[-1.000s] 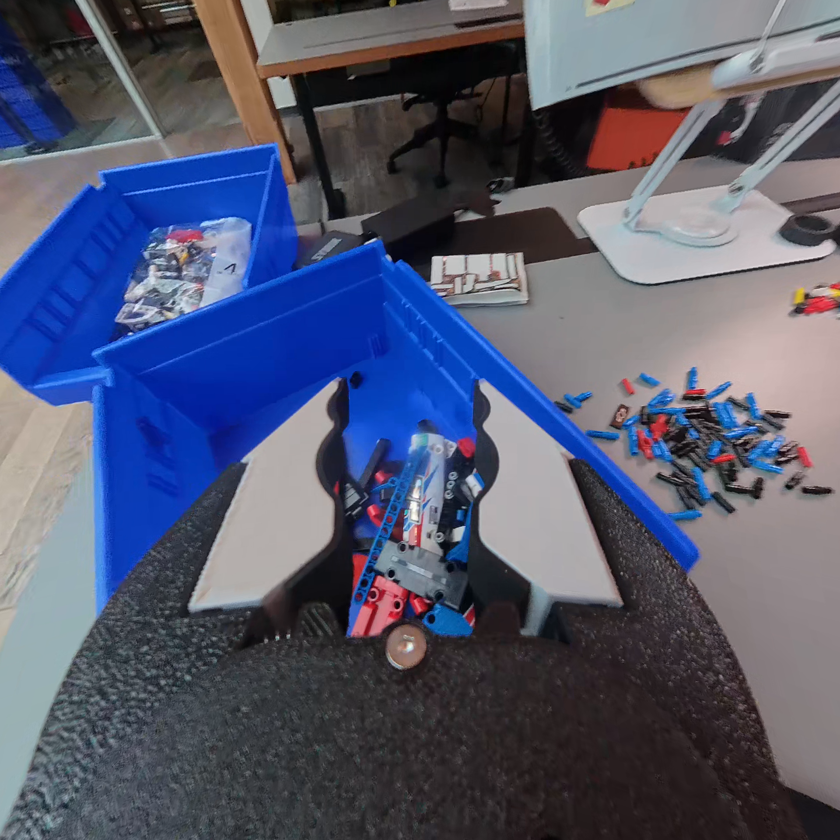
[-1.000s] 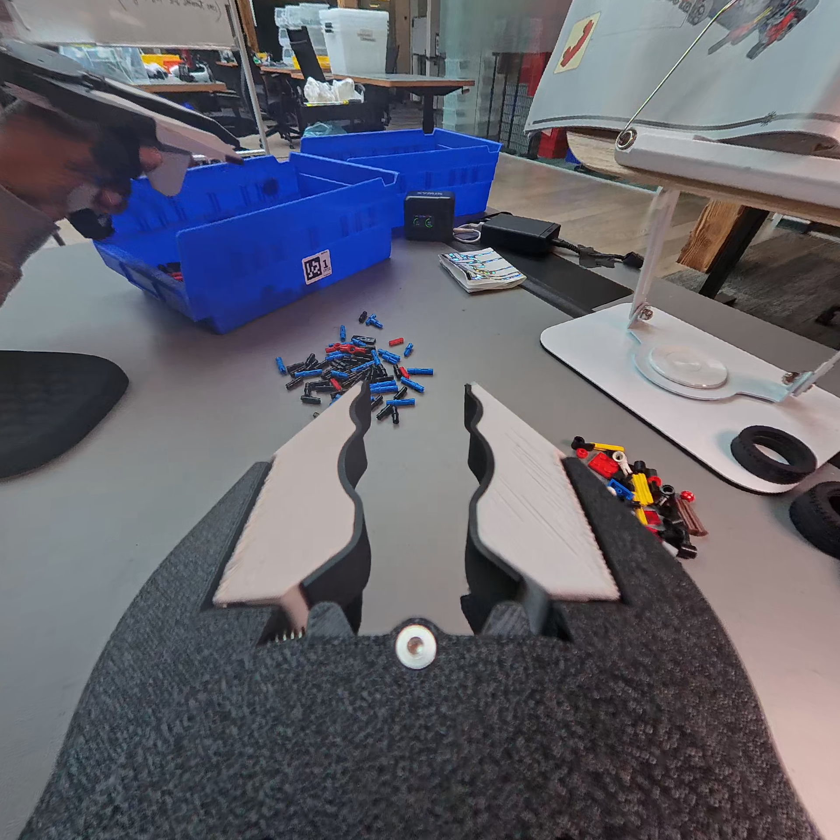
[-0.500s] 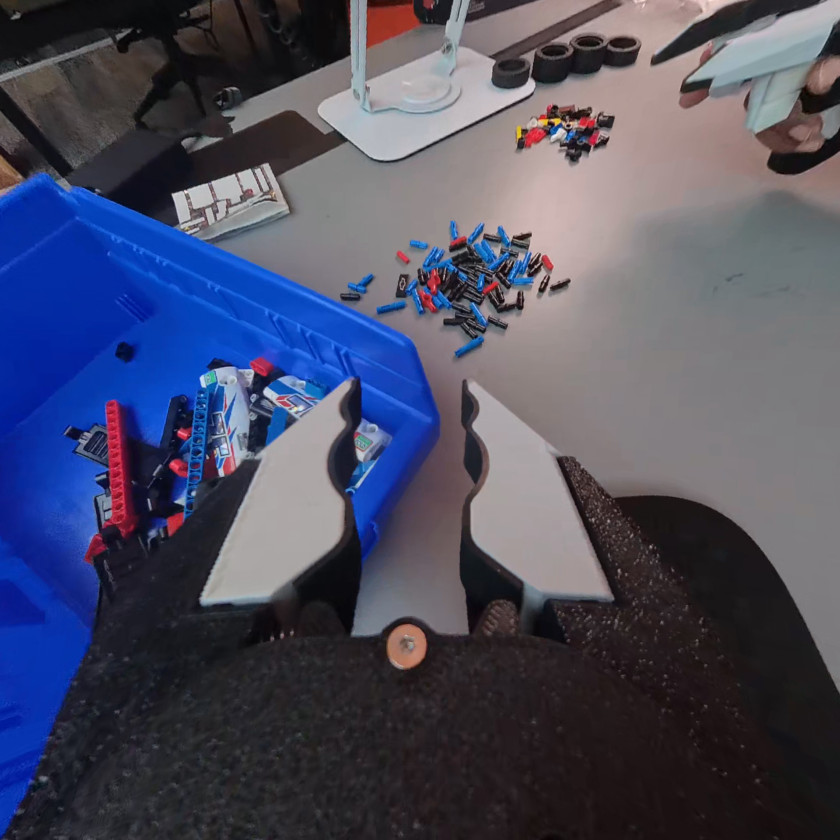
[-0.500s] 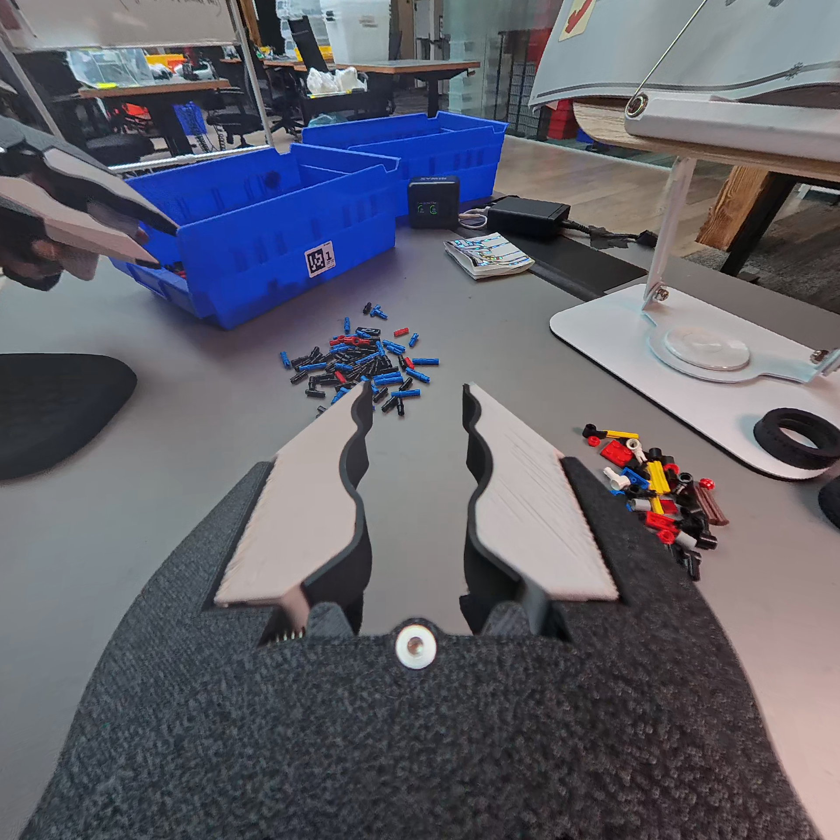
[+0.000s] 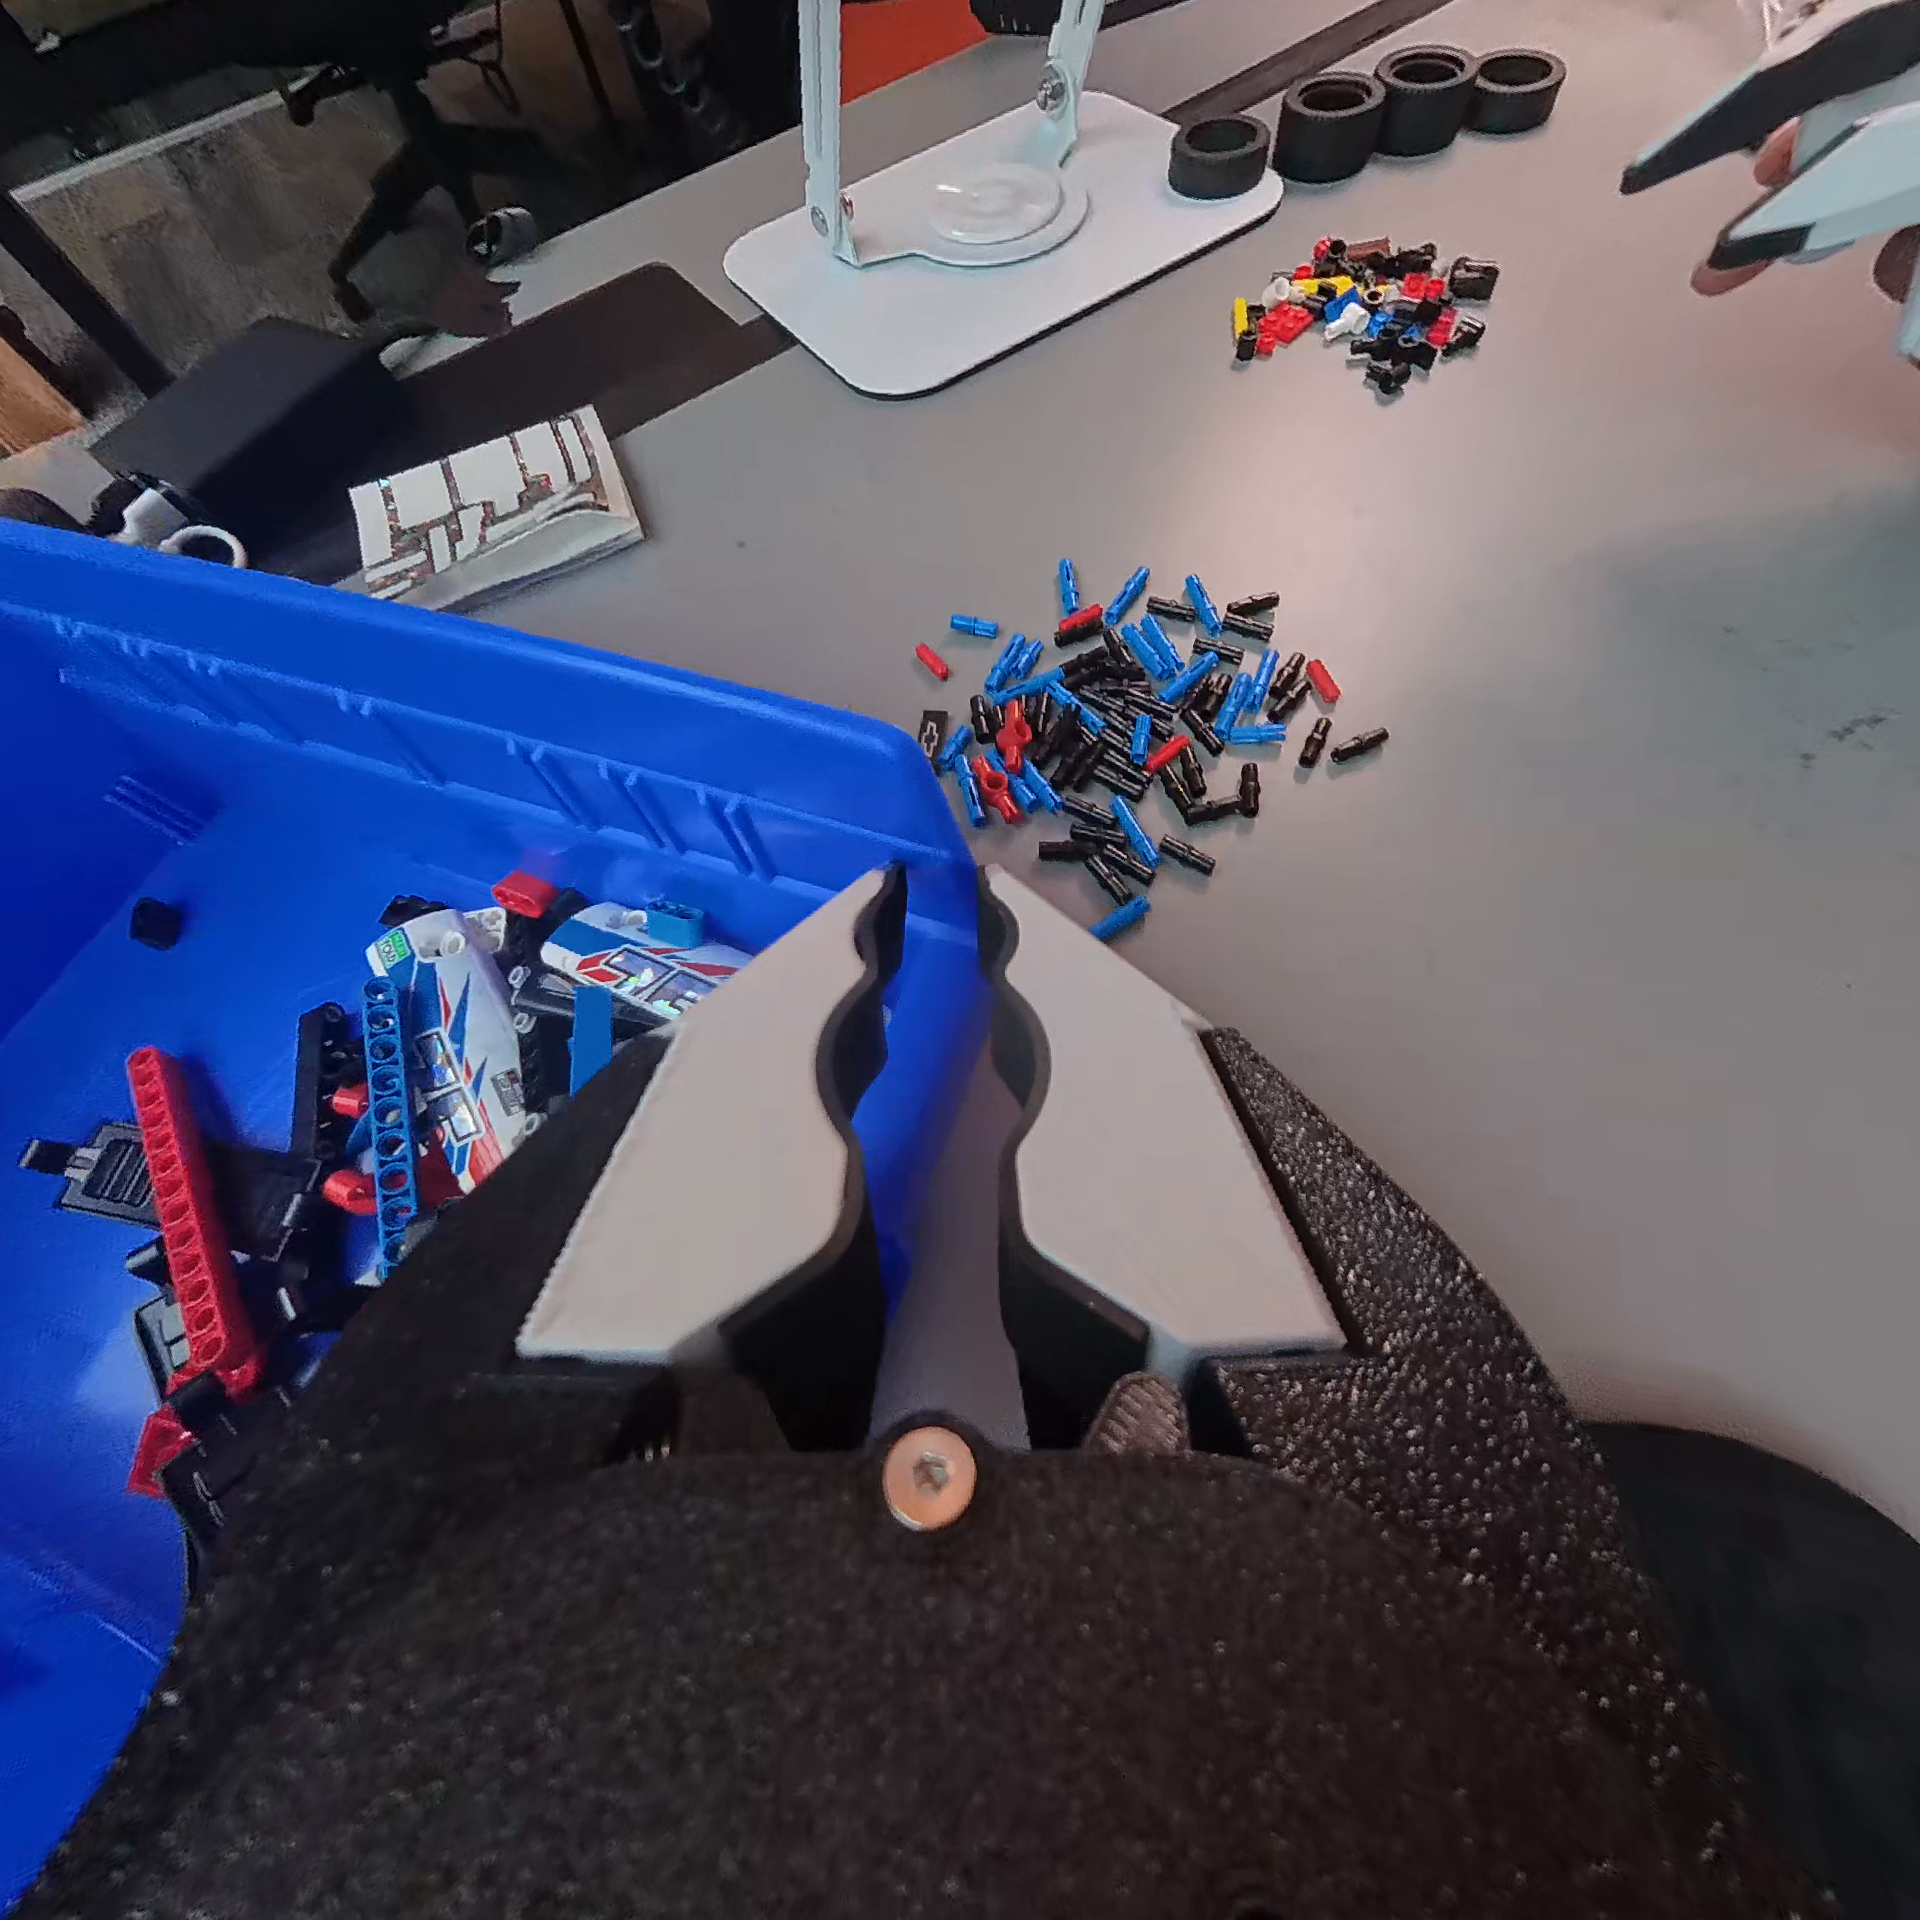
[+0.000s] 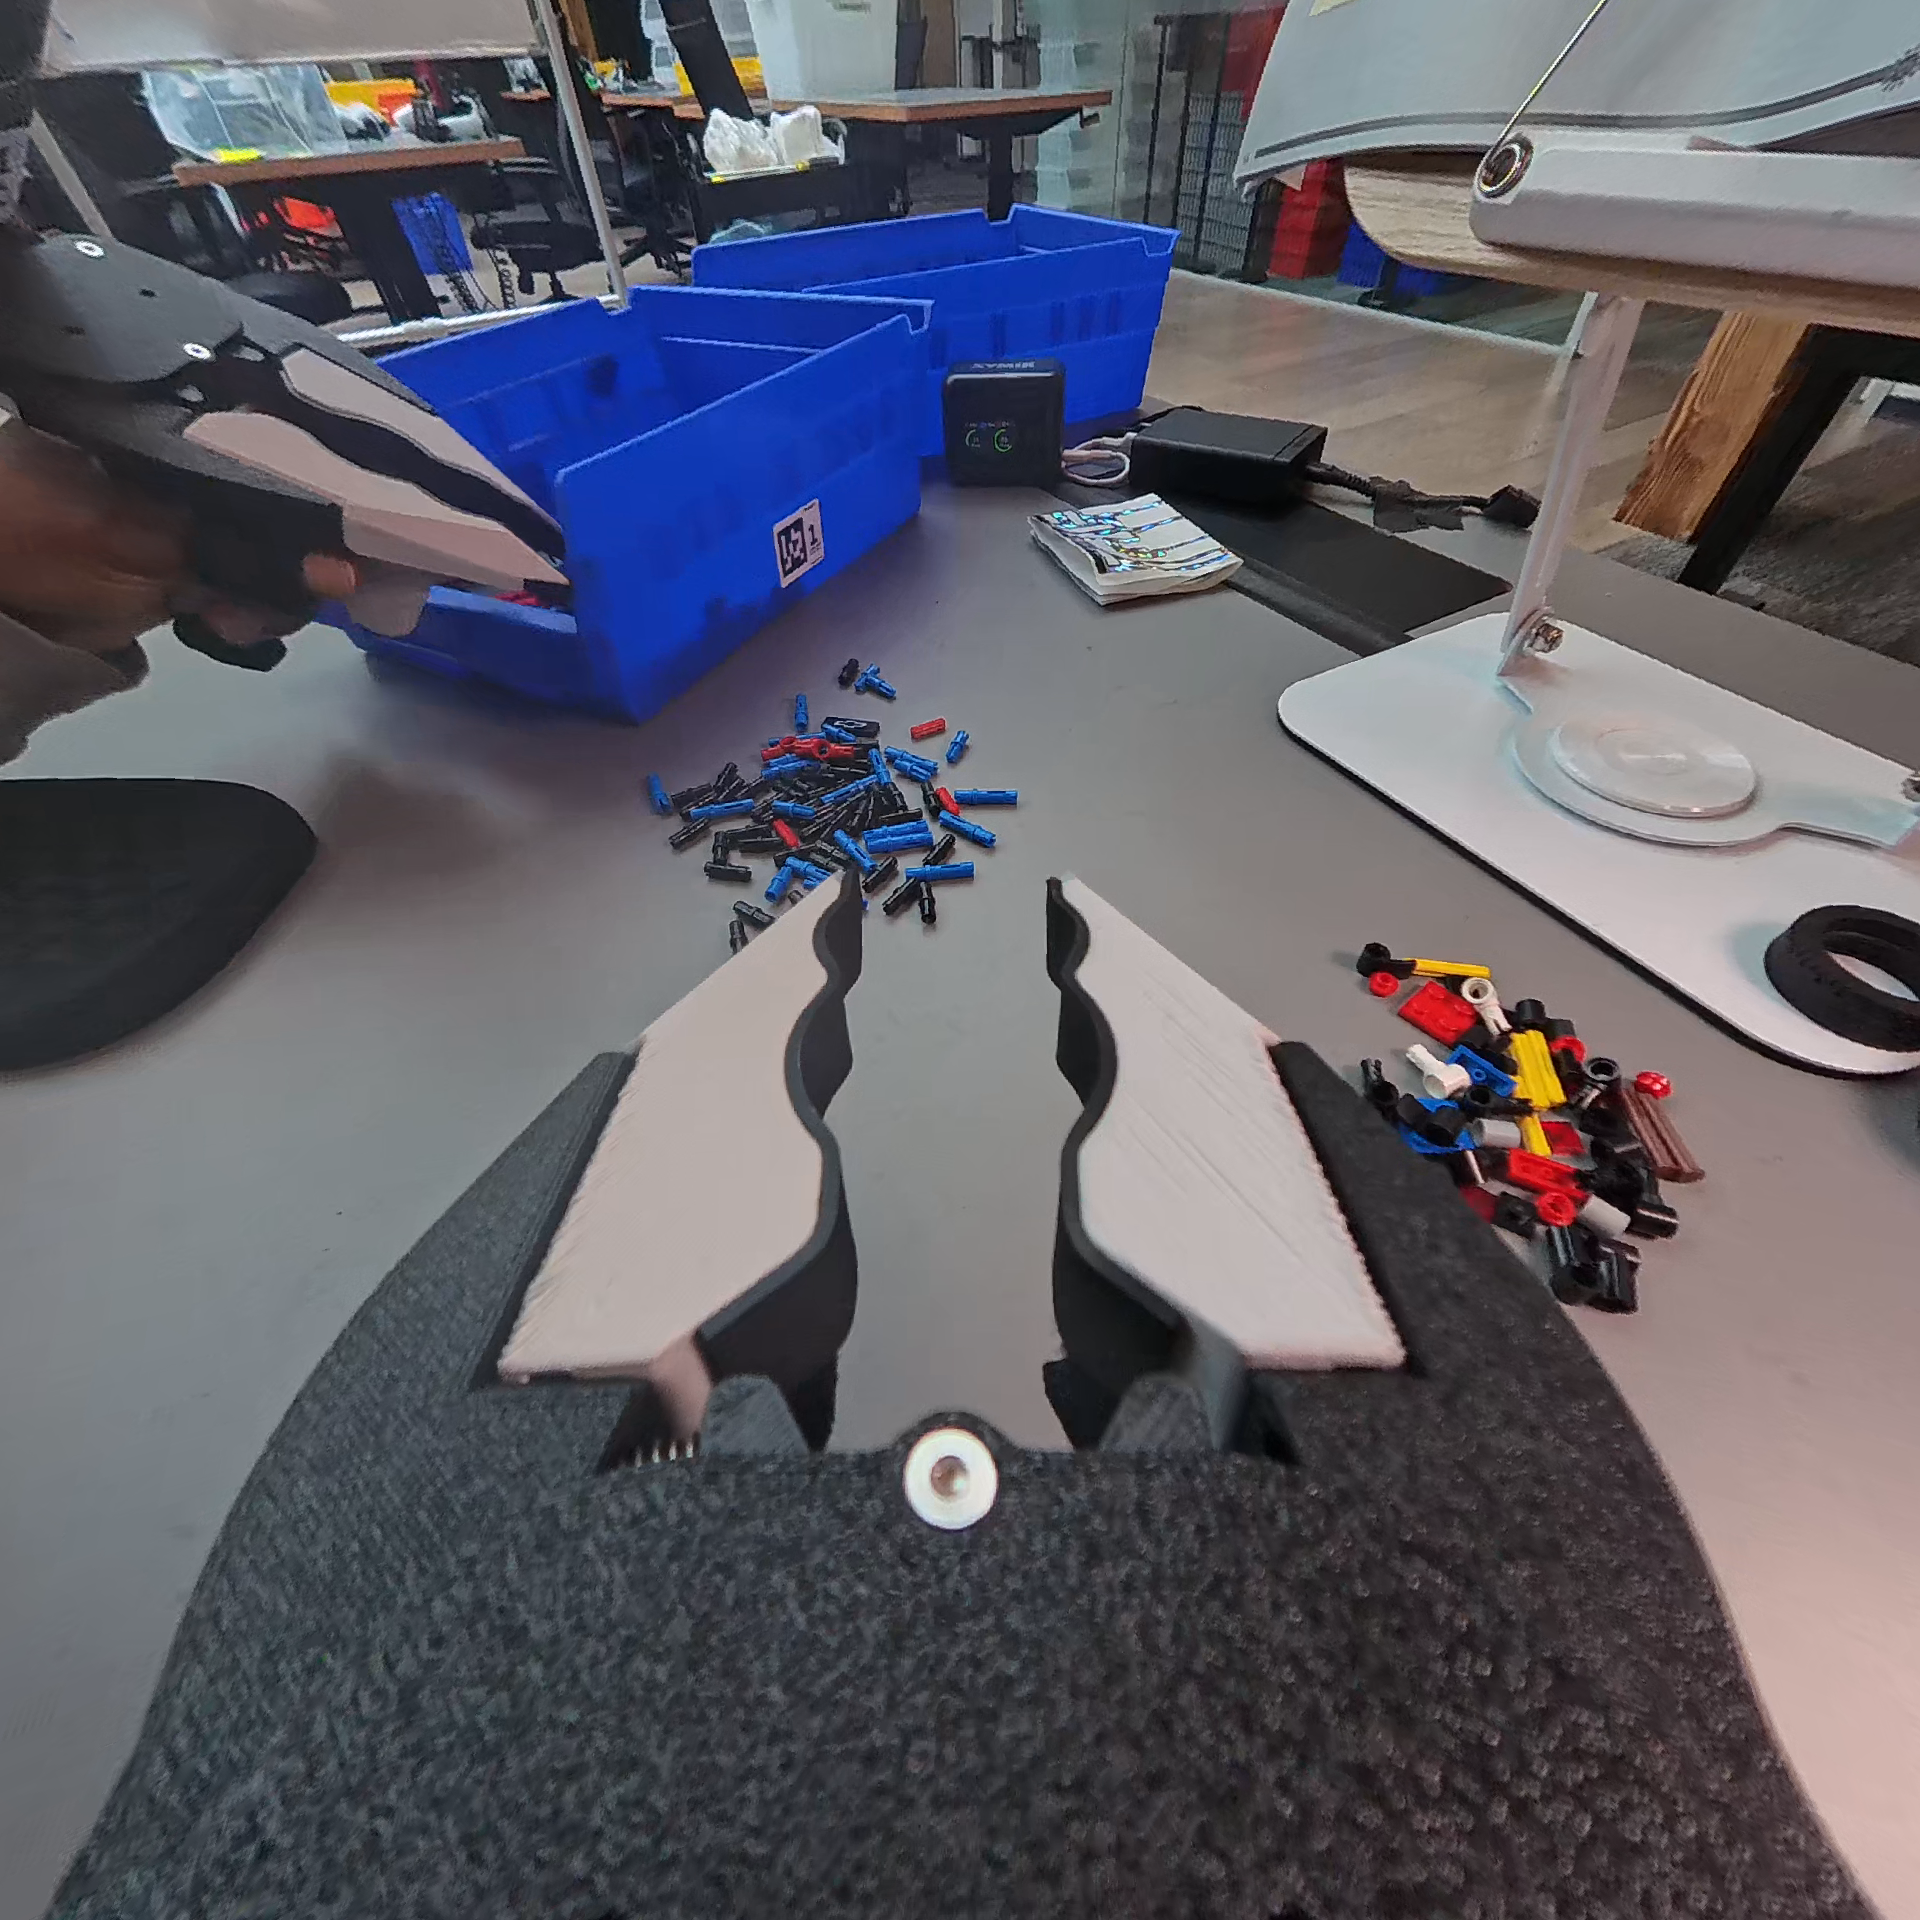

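Note:
My left gripper [image 5: 940, 878] straddles the near right corner of a blue bin [image 5: 416, 727], one finger inside and one outside, and is shut on its wall. The bin holds several red, blue, white and black building pieces [image 5: 436, 1039]. In the right wrist view the left gripper [image 6: 540, 561] sits at the bin's [image 6: 727, 499] front corner. My right gripper [image 6: 954, 888] is open and empty above the grey table, just short of a pile of blue, black and red pins [image 6: 842, 800]. That pile [image 5: 1122, 727] lies right of the bin. The right gripper [image 5: 1673, 223] shows far right.
A pile of mixed small pieces [image 6: 1527, 1122] lies right of my right gripper. A white stand base [image 6: 1558, 748], black tyres [image 5: 1423, 88], a booklet [image 6: 1132, 545], a black device [image 6: 1003, 421], a second blue bin [image 6: 987, 270] and a black pad [image 6: 125, 904] are around.
My left gripper swung from over the bin's inside to its right corner, and its jaws narrowed onto the wall. My right gripper stayed open and barely moved.

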{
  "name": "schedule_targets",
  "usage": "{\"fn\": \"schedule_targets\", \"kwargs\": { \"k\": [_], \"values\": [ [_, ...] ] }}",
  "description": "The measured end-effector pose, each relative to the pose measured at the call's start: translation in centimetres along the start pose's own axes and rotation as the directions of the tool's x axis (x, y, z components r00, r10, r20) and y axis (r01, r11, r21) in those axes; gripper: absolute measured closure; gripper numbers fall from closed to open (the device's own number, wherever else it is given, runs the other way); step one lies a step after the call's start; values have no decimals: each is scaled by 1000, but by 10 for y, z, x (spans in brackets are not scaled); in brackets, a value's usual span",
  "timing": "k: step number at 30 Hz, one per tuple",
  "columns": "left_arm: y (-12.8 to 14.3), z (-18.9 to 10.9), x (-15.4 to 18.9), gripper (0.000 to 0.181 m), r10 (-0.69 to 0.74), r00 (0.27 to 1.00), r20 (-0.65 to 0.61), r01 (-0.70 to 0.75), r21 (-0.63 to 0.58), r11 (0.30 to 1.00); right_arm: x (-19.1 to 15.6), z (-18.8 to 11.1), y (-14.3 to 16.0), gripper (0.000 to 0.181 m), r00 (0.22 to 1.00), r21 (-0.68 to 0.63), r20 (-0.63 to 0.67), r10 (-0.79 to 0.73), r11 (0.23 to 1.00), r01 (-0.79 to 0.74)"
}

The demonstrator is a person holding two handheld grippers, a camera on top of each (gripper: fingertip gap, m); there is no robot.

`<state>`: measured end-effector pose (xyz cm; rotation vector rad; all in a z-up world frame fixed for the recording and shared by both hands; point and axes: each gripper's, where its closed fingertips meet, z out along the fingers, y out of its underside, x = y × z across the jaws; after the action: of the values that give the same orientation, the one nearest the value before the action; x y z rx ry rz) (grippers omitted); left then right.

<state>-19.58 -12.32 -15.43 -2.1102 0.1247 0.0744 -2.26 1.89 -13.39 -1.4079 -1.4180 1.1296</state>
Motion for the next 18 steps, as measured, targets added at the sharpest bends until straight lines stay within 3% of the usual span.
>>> {"fn": "schedule_targets", "kwargs": {
  "k": [1,3,7,12,15,18],
  "values": [
    [-3,3,-2,168,-1,1000,21,1,13,1000,-1,0,1,147,1000,-4,2,-4,1000,4],
    [-11,4,-7,156,-4,997,72,-1,63,998,-2,0,1,148,1000,-7,10,-13,1000,13],
    [-51,-18,2,138,13,991,129,-49,282,958,-4,0,0,150,1000,5,16,-19,1000,19],
    [-102,-29,37,90,43,997,66,-68,438,896,4,-4,-11,142,1000,67,-26,-8,998,9],
    [-133,-21,71,98,53,996,-72,-9,510,860,14,-10,-18,135,997,107,-81,-13,994,21],
    [-156,0,96,123,61,983,-172,44,548,835,27,-17,-23,132,987,131,-155,-31,990,52]
  ]
}}
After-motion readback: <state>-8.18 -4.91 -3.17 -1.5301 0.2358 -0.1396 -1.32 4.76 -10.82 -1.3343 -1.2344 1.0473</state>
